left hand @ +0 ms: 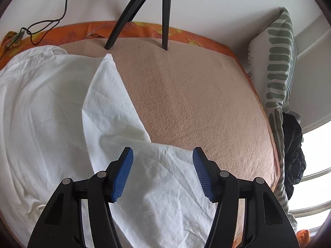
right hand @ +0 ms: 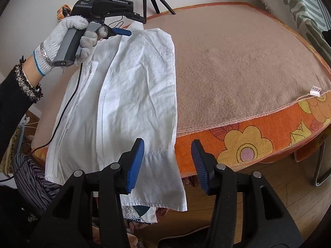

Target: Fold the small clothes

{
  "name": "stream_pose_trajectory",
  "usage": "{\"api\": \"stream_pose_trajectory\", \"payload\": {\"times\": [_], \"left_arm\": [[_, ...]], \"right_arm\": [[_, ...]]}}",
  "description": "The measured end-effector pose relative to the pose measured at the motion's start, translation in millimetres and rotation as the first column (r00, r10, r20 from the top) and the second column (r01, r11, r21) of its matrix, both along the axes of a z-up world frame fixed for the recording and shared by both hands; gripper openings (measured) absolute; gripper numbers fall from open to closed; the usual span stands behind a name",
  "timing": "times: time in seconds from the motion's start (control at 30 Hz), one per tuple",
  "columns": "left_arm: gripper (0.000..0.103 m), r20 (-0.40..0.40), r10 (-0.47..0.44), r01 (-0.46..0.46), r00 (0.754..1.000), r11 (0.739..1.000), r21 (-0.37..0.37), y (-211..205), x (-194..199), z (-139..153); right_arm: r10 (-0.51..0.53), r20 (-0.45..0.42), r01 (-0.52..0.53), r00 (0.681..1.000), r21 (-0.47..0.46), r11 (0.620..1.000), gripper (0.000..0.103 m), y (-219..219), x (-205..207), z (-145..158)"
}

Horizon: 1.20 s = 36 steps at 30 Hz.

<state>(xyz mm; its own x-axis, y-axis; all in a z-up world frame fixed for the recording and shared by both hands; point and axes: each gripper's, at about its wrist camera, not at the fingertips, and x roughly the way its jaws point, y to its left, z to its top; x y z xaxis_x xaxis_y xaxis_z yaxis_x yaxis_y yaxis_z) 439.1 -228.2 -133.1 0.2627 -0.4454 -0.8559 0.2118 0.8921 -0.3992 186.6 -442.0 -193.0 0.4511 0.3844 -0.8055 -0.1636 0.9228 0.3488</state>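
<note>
While both blue-padded grippers, left point(left hand: 163, 172) and right point(right hand: 167, 163), hang spread apart, the crumpled white cotton shirt point(right hand: 134, 95) lies left of frame on the beige fleece blanket point(right hand: 238, 66).

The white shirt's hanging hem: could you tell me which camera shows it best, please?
The right wrist view: there the white shirt lies lengthwise on the beige blanket, its hem drooping over the table edge by the right gripper. The left wrist view shows only the collar end and a folded panel.

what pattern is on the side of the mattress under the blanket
Orange with large yellow flowers, clearest in the right wrist view on the mattress side.
</note>
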Motion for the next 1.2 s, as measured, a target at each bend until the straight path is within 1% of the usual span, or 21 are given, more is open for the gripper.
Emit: {"api": "stream_pose_trajectory", "payload": {"times": [0.07,0.13,0.2,0.23,0.3,0.4,0.47,0.5,0.57,0.63,0.67,0.73,0.8,0.9,0.97,1.07,1.2], "left_arm": [[0.059,-0.025,0.024,-0.024,0.999,0.999,0.030,-6,4,-8],[0.059,-0.036,0.045,-0.043,0.998,0.998,0.050,-10,7,-15],[0.060,-0.052,0.063,-0.059,0.997,0.996,0.072,-11,10,-21],[0.060,-0.057,0.075,-0.071,0.996,0.995,0.077,-9,11,-24],[0.060,-0.057,0.103,-0.100,0.993,0.993,0.059,-5,14,-24],[0.060,-0.065,0.122,-0.120,0.990,0.992,0.037,0,16,-24],[0.057,-0.053,0.124,-0.123,0.991,0.992,0.032,3,14,-24],[0.056,-0.042,0.124,-0.122,0.991,0.992,0.032,3,12,-24],[0.043,0.000,0.116,-0.116,0.993,0.992,0.049,4,8,-23],[0.016,0.035,0.113,-0.115,0.993,0.991,0.062,8,6,-23],[0.012,0.045,0.114,-0.116,0.992,0.992,0.050,12,6,-24],[0.006,0.034,0.121,-0.120,0.992,0.993,-0.011,23,8,-26],[0.005,0.035,0.122,-0.121,0.992,0.992,-0.042,31,8,-26],[0.003,0.039,0.131,-0.128,0.991,0.990,-0.067,38,7,-23],[0.003,0.035,0.147,-0.142,0.989,0.984,-0.111,46,8,-20],[0.003,0.041,0.161,-0.153,0.986,0.977,-0.152,59,5,-13],[0.002,0.043,0.182,-0.171,0.982,0.967,-0.189,81,4,-9]], "right_arm": [[0.020,0.004,-0.020,1.000,-0.015,1.000,0.050,6,0,-1],[0.036,0.009,-0.036,0.999,-0.011,0.999,0.050,10,0,-2],[0.052,-0.001,-0.052,0.999,-0.017,0.998,0.050,15,0,-5],[0.064,-0.012,-0.064,0.998,-0.016,0.998,0.050,19,2,-8],[0.084,-0.003,-0.084,0.996,-0.026,0.996,0.049,24,0,-10],[0.101,-0.005,-0.101,0.995,-0.029,0.994,0.037,30,-1,-11],[0.109,-0.007,-0.109,0.994,-0.020,0.994,0.018,33,-2,-11],[0.117,-0.006,-0.117,0.993,-0.015,0.993,0.016,36,-4,-11],[0.134,0.013,-0.133,0.991,-0.035,0.990,0.009,44,-7,-6],[0.148,0.034,-0.145,0.988,-0.070,0.987,0.007,52,-12,0],[0.146,0.041,-0.143,0.988,-0.081,0.986,0.007,55,-13,2],[0.142,0.054,-0.137,0.988,-0.092,0.986,0.006,60,-16,7],[0.150,0.075,-0.142,0.986,-0.105,0.984,0.006,65,-21,13],[0.165,0.107,-0.150,0.981,-0.130,0.980,0.005,77,-29,22],[0.187,0.132,-0.163,0.974,-0.171,0.972,0.005,89,-33,29],[0.245,0.174,-0.205,0.954,-0.218,0.954,0.005,111,-44,40],[0.313,0.208,-0.254,0.927,-0.267,0.929,0.005,136,-53,49]]}}
